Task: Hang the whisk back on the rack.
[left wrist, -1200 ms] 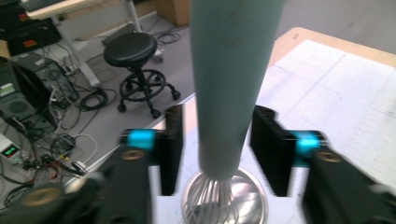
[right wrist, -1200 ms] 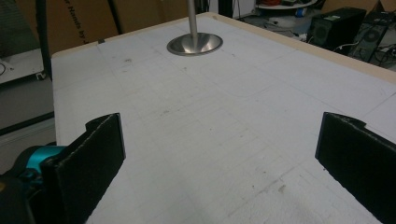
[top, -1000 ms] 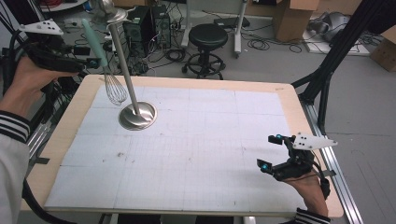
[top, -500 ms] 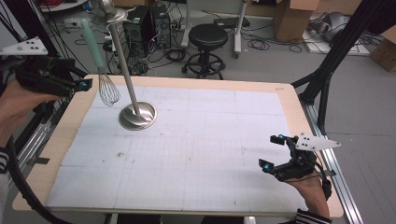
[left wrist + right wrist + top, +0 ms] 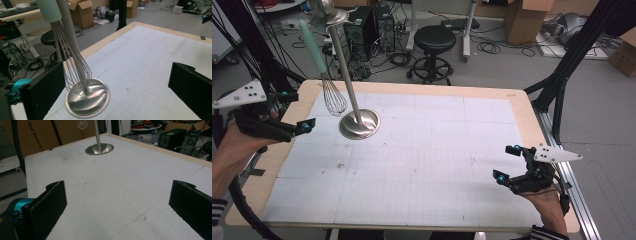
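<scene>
A steel stand with a round base [image 5: 358,124] and a tall slanting pole [image 5: 343,65] rises at the table's far left. A whisk with a mint-green handle [image 5: 313,46] hangs beside the pole, its wire head [image 5: 334,97] just above the base. My left gripper [image 5: 297,110] hovers left of the base, apart from the whisk; its jaws have just been opening and stand open with nothing between them. In the left gripper view the wire head [image 5: 75,70] and base [image 5: 87,100] lie close ahead of the left gripper [image 5: 115,75]. My right gripper [image 5: 507,163] is open near the front right corner.
The white gridded mat [image 5: 427,165] covers a wooden-edged table [image 5: 522,107]. Beyond the far edge stand a black stool [image 5: 434,45], computer cases and cables. In the right gripper view the base [image 5: 99,148] lies far ahead of the right gripper [image 5: 117,187].
My left gripper has left the whisk's handle, sunk lower and moved toward the table's left side, with its jaws wider apart. The whisk stays by the pole. The right gripper has not moved.
</scene>
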